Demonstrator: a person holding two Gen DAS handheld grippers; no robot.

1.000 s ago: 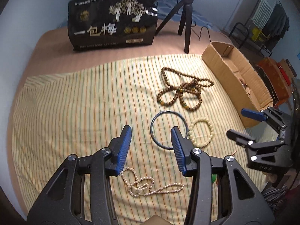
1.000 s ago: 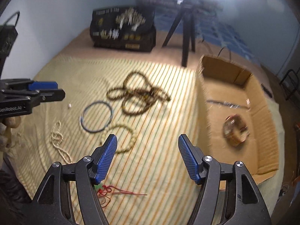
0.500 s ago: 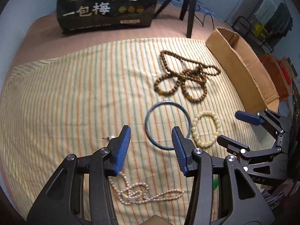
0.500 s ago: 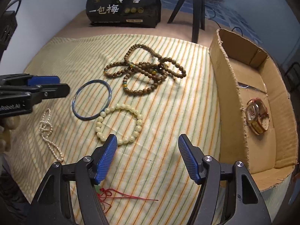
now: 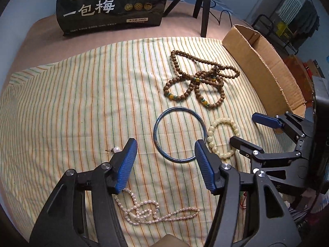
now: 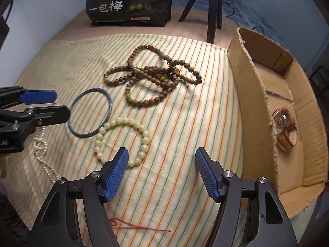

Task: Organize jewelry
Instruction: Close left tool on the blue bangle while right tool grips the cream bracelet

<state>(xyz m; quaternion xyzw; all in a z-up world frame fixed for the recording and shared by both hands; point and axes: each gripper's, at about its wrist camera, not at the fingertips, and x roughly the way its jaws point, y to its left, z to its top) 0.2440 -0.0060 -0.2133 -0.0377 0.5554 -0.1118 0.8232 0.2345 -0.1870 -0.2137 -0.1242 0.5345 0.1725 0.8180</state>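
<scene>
A blue bangle [image 5: 156,127] lies on the striped cloth [image 5: 72,103], just ahead of my left gripper [image 5: 166,146]. Its jaws are opening with nothing between them. A cream bead bracelet [image 5: 211,140] lies right of the bangle, and a brown wooden bead necklace [image 5: 197,82] lies farther back. A pearl necklace [image 5: 148,212] sits under the left fingers, with a pearl stud [image 5: 116,149] by the left fingertip. My right gripper [image 6: 161,154] stands open and empty; the cream bracelet [image 6: 98,142] touches its left tip in the picture. The cardboard box [image 6: 255,103] holds a watch [image 6: 285,131].
A black printed bag [image 5: 111,4] and a tripod [image 5: 203,10] stand behind the cloth. A red thread [image 6: 133,226] lies near the front edge. The box's tall wall rises right of the right gripper. Racks and clutter stand past the box.
Both grippers have sunk toward the cloth, so the jewelry looks nearer. The left jaws have spread wider. The pearl stud has come into view by the left finger.
</scene>
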